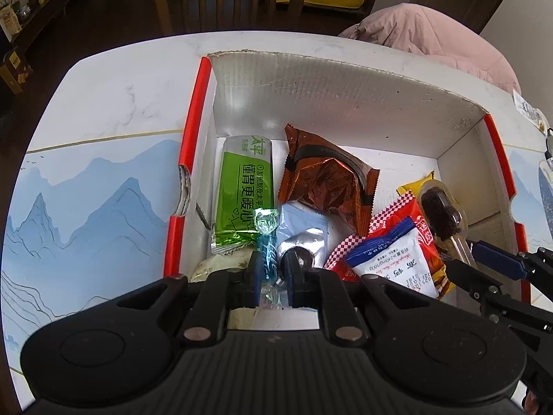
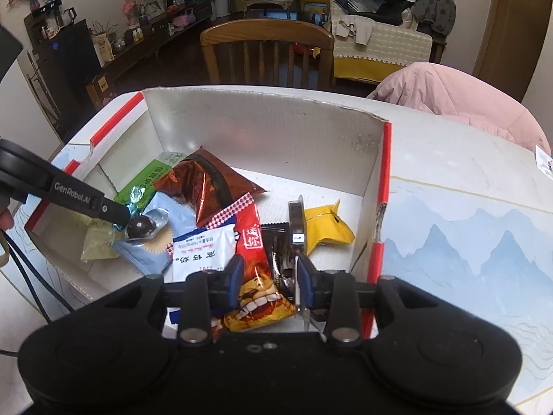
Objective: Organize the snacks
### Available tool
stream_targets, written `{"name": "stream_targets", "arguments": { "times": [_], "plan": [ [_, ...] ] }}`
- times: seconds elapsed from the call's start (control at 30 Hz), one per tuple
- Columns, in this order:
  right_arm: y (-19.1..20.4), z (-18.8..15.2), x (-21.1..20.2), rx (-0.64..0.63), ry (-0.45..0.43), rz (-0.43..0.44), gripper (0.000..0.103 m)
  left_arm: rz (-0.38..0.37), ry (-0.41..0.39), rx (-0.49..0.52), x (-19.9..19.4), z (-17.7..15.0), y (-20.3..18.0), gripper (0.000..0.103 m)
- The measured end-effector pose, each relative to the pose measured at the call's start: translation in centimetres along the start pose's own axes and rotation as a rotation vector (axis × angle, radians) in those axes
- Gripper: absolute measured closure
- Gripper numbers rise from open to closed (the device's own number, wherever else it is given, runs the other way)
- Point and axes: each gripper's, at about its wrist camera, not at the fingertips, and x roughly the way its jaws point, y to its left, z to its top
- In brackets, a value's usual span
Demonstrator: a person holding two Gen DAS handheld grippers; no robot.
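On the tabletop [image 1: 114, 103] stands a white cardboard box [image 1: 345, 97] with red edges, and both pairs of tongs reach down into it. The left tongs [image 1: 273, 276] are pinched shut on a blue-green twisted candy [image 1: 266, 242], which stands upright between the pads with its clear wrapper end fanning out above them. Just left of those tongs, a long green packet [image 1: 243, 186] lies flat against the box's left wall, and a pale crumpled wrapper [image 1: 221, 264] sits under their left finger. Right ahead of the left tongs rests a dark round chocolate in opened silver foil [image 1: 302, 247] on a light blue sachet [image 1: 304, 219], and beyond that lies a shiny brown foil pack [image 1: 328, 183]. To the right of the left tongs lies a white sachet with a blue top [image 1: 394, 259] over a red checkered snack bag [image 1: 387, 221]. The right tongs [image 2: 268, 278] stand apart over the lower end of that red bag, their pads not pressing it; a thin clear-and-dark package [image 2: 297, 224] stands on edge against the inner face of the right finger. Ahead of the right tongs and slightly right lies a yellow wrapper [image 2: 325, 228], near the box's right wall.
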Motion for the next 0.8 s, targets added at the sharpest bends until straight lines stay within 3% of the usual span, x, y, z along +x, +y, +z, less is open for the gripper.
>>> {"name": "stream_targets", "arguments": {
  "times": [0.13,0.2,0.23,0.27,0.43,0.57,0.8],
  "plan": [
    [-0.2,-0.2,-1.2,0.025,-0.023,0.026,0.059,-0.03,-0.024,-0.007,-1.1,-0.5,0.2,0.081],
    [-0.2,-0.2,-2.0,0.039,-0.045,0.042,0.047,-0.048,-0.041,-0.013,-1.9,-0.8,0.4,0.074],
    [-0.2,-0.2,-2.6,0.047,-0.059,0.047,0.034,-0.058,-0.047,-0.017,-2.2,-1.0,0.5,0.073],
    [-0.2,-0.3,-3.1,0.053,-0.079,0.049,0.028,-0.068,-0.053,-0.02,-2.6,-1.2,0.5,0.073],
    [-0.1,-0.5,-5.5,0.073,-0.145,0.088,0.02,-0.094,-0.078,-0.026,-4.4,-2.3,0.9,0.07],
    [0.4,-0.7,-7.2,0.086,-0.195,0.109,0.012,-0.106,-0.126,-0.029,-6.1,-3.3,1.2,0.051],
    [1.3,-1.5,-9.4,0.107,-0.266,0.131,0.003,-0.124,-0.179,0.006,-8.9,-5.2,1.1,0.046]
  ]
}}
